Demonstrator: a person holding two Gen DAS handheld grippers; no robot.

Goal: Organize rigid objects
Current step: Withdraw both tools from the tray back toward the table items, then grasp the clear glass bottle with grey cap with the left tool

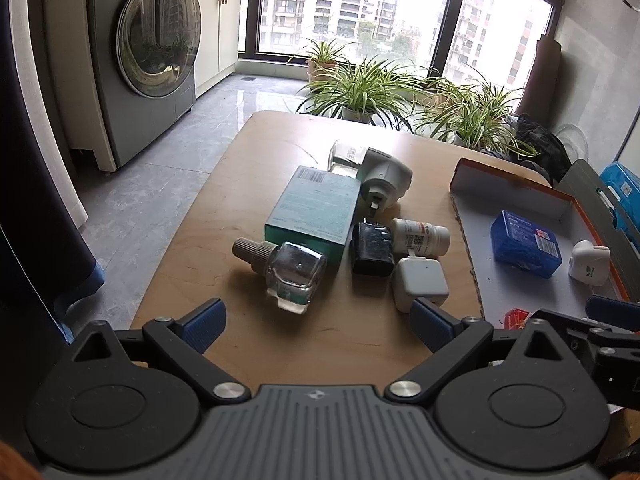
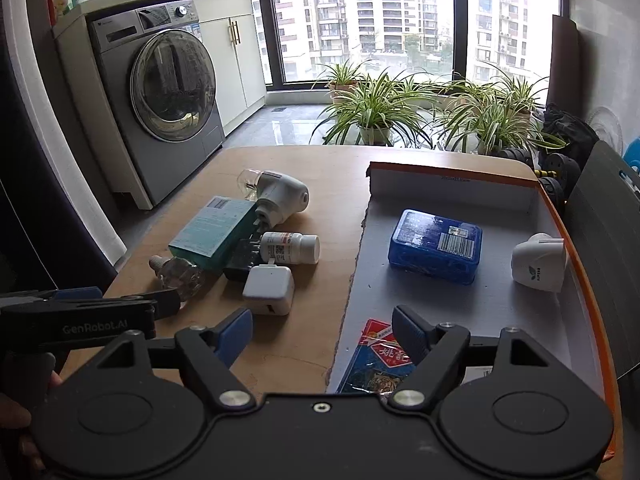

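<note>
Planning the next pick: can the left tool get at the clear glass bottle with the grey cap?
Probably yes. The left tool is open and empty, and the clear glass bottle lies just ahead with bare wooden table between.

Left gripper [image 1: 318, 322], right gripper [image 2: 322, 334]: wide, empty.

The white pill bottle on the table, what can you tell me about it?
The white pill bottle is small, looks plastic, with a white cap and a printed label with red marks. It lies on its side on the wooden table, cap closed and pointing toward the tray. It lies against the black charger.
</note>
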